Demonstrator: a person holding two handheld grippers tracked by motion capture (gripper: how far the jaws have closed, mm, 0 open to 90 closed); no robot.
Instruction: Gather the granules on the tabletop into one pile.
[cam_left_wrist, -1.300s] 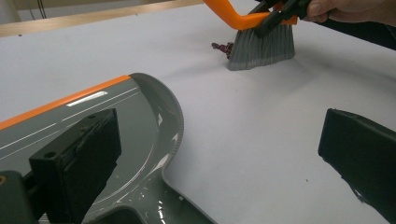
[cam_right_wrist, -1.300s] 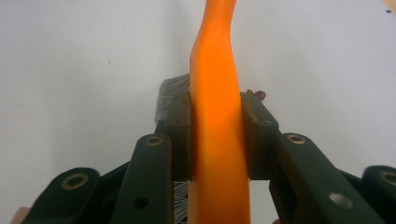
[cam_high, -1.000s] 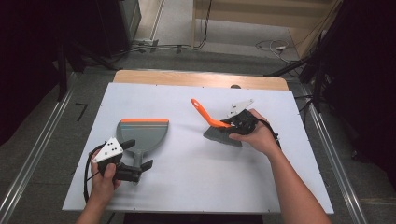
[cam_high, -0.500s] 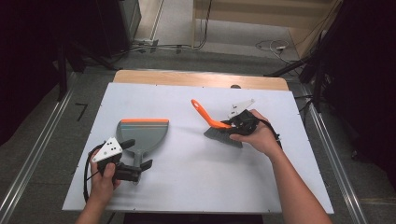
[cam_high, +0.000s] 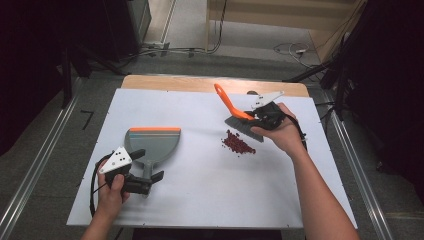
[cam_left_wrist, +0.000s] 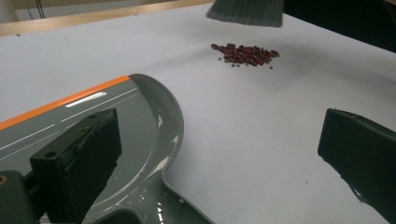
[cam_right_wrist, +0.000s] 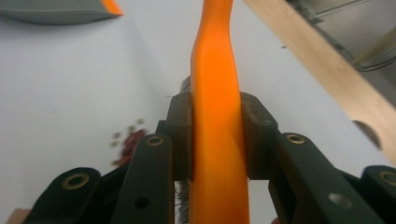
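An orange-handled brush (cam_high: 227, 102) with grey bristles hangs tilted just above the white table (cam_high: 200, 190), and my right gripper (cam_high: 257, 120) is shut on its handle. In the right gripper view both pads clamp the orange handle (cam_right_wrist: 217, 93) of my right gripper (cam_right_wrist: 217, 135). A small pile of dark red beans (cam_high: 238, 145) lies under and in front of the bristles. The grey dustpan (cam_high: 152, 142) with an orange lip lies flat at the left. My left gripper (cam_high: 145, 181) stands open astride its handle; the left gripper (cam_left_wrist: 219, 158) has its jaws wide apart over the pan (cam_left_wrist: 140, 121).
A wooden strip (cam_high: 200, 84) runs along the table's far edge. Metal rails (cam_high: 35, 170) flank both sides of the table, with cables on the floor behind. From the left gripper view, bare white surface stretches between the pan and the beans (cam_left_wrist: 245, 53).
My right gripper has lifted the brush up and slightly away, uncovering the bean pile that the bristles hid. The left gripper and the dustpan have not moved.
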